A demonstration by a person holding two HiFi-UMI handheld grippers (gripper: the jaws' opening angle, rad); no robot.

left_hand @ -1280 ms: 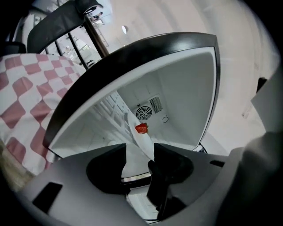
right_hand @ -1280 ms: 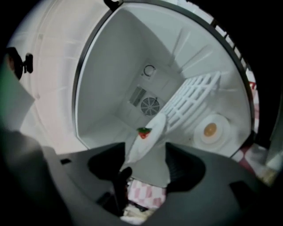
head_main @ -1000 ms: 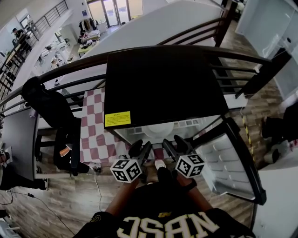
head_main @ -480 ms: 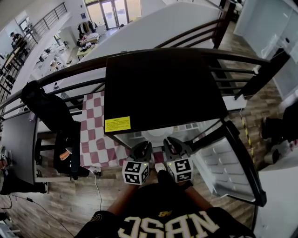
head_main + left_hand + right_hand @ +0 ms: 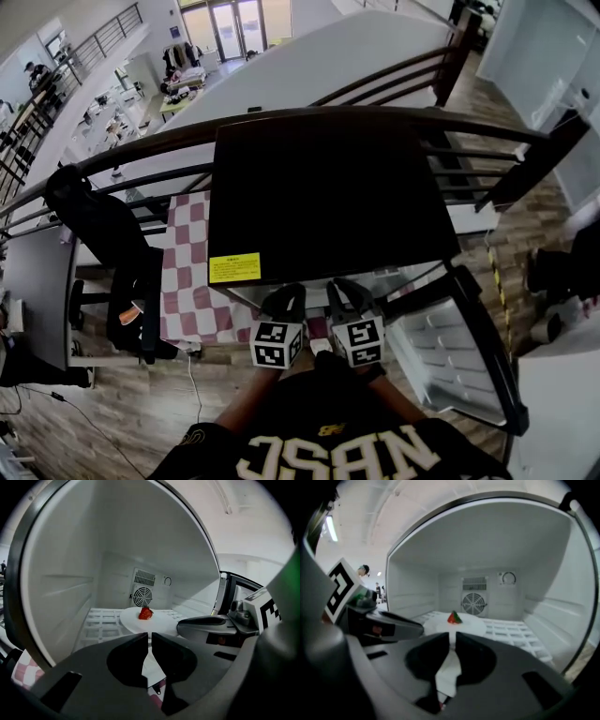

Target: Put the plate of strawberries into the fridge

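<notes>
Left tool (image 5: 150, 635): jaws down to a thin slit and closing, nothing gripped, only white showing through the gap. Right tool (image 5: 453, 635): same, thin slit, closing, nothing between the pads. Both tools are level, side by side and near each other, and point straight into the open fridge (image 5: 328, 187) from its front edge. Head view: the 2 marker cubes sit close together just above the person's chest, left cube (image 5: 277, 344), right cube (image 5: 359, 340), with both forearms drawn in close to the body.

The plate (image 5: 159, 620), white and round, lies flat on the white wire shelf (image 5: 101, 620) inside the fridge, just beyond the jaw tips; I cannot tell whether the tips touch its near rim. 1 strawberry (image 5: 146, 613), red, sits on the plate toward its far side. Behind it on the back wall is a round fan grille (image 5: 142, 596).

The fridge door (image 5: 450, 356) is swung open at the person's right. A yellow label (image 5: 234, 267) sits on the fridge's dark top near its front left. A red and white checked cloth (image 5: 187, 291) lies left of the fridge, and a dark railing (image 5: 141, 150) runs behind it.
</notes>
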